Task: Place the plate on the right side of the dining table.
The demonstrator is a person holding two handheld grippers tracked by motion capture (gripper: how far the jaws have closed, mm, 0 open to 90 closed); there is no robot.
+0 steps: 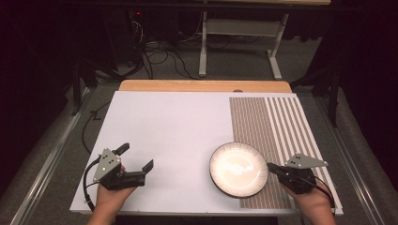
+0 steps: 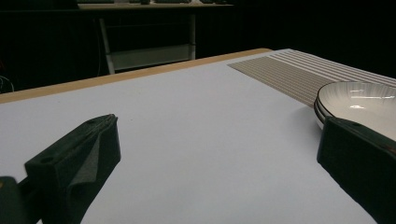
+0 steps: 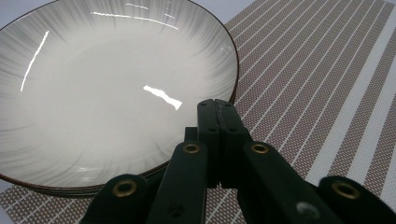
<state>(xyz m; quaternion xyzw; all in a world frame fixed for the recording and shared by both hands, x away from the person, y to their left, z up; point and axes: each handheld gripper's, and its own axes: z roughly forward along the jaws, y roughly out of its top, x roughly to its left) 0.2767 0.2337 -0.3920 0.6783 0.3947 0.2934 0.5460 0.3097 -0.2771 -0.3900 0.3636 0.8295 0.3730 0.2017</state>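
White tabletop [image 1: 164,136] carries a brown striped placemat [image 1: 277,122] under a glossy white bowl [image 1: 238,168]. Right gripper [image 1: 271,167], jaws pressed together, touches its rim; left gripper [image 1: 136,157] gapes wide, well apart.

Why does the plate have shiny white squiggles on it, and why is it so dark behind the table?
In the right gripper view, the squiggles on the plate are glare from lights on its glossy surface. In the high view, the table is lit while the room beyond stays dim. In the left gripper view, the left claw looks soft, too close to focus.
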